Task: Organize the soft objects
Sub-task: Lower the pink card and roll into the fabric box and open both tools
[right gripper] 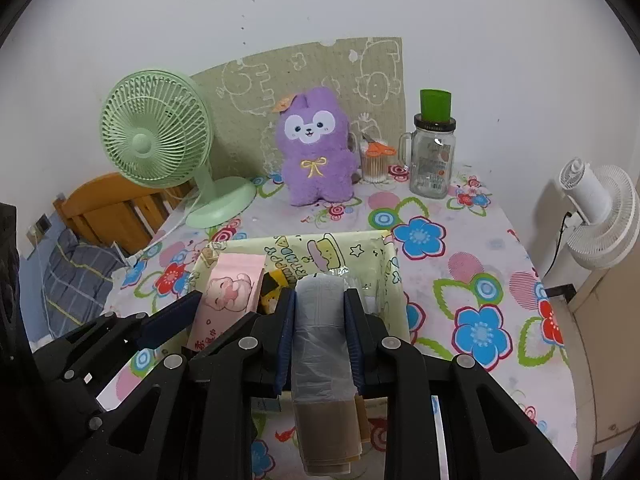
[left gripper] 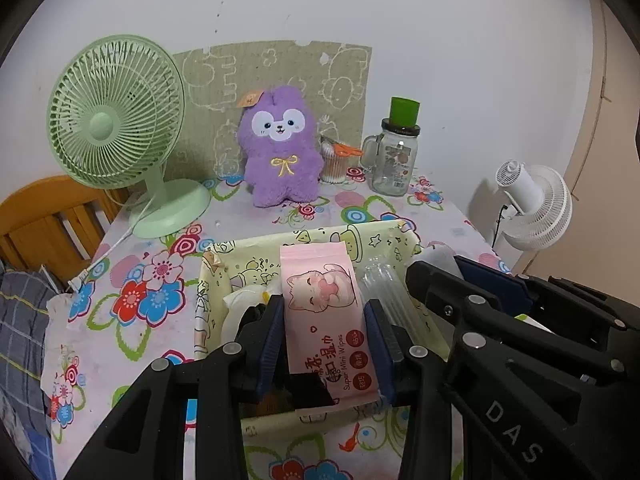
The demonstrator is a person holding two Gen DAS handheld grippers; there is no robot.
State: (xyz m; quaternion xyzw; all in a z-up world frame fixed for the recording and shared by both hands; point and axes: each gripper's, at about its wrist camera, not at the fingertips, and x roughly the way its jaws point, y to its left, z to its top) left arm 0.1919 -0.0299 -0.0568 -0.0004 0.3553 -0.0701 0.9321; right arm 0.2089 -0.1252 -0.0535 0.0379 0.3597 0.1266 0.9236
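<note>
My left gripper point(left gripper: 324, 308) is shut on a pink pack of wet wipes point(left gripper: 328, 320) with a cat print, held over a yellow cartoon-print storage box point(left gripper: 384, 236). My right gripper point(right gripper: 320, 300) is shut on a roll of grey plastic bags point(right gripper: 320, 344) over the same box point(right gripper: 360, 248). The wipes pack point(right gripper: 228, 288) and the left gripper show at the left of the right wrist view. The right gripper point(left gripper: 460, 276) shows at the right of the left wrist view. A purple plush toy point(left gripper: 280, 148) sits upright at the back of the table.
A green desk fan point(left gripper: 116, 120) stands at the back left, its cord trailing off the edge. A glass jar with a green cup point(left gripper: 394, 156) and a cotton-swab cup with orange scissors point(left gripper: 336, 160) stand at the back right. A white fan point(left gripper: 536, 208) stands beyond the right edge, a wooden chair point(left gripper: 44, 216) at left.
</note>
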